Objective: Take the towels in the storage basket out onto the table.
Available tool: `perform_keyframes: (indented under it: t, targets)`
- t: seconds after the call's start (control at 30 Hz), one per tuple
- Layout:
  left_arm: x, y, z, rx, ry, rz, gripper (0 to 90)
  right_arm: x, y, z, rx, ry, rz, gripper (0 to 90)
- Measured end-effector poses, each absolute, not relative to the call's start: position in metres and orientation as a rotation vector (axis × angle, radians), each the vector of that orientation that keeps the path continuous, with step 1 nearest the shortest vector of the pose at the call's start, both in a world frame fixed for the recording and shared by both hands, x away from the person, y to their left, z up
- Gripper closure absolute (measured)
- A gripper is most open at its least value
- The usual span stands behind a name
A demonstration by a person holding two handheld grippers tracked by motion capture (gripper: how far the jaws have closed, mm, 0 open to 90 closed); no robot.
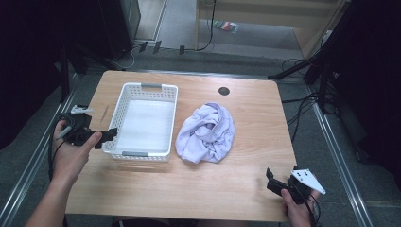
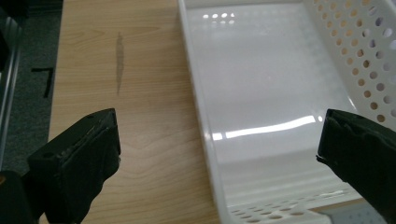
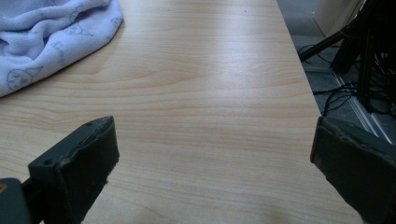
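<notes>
A white perforated basket [image 1: 124,97] stands on the left half of the wooden table, nothing inside it [image 2: 261,84]. A crumpled pale lilac cloth [image 1: 206,133] lies just right of it, and its printed edge [image 3: 51,37] reaches into the right gripper view's top left. My left gripper [image 1: 108,136] is open at the basket's near left corner, its jaws standing either side of the left rim [image 2: 198,102]. My right gripper [image 1: 270,180] is open above bare wood near the table's front right edge, well short of the cloth.
A round black grommet [image 1: 223,91] sits near the table's far edge. A dark streak [image 2: 119,60] marks the wood left of the basket. Cables and stand legs [image 3: 345,51] crowd the floor right of the table. Metal rails [image 1: 28,161] run along both sides.
</notes>
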State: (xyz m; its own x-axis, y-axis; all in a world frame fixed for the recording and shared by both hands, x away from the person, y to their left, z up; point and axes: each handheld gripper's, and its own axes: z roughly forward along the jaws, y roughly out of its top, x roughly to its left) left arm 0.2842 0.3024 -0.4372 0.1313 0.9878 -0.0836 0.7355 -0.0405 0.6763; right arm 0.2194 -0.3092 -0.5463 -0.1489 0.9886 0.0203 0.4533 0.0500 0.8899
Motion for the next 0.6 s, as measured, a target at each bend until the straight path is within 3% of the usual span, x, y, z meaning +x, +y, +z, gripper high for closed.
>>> perform_keyframes:
  t: [0.6]
  targets:
    - [0.234,0.348,-0.473,1.641,1.606,0.633,0.0,0.220,-0.309,-0.546,1.471,1.681,1.042,1.2]
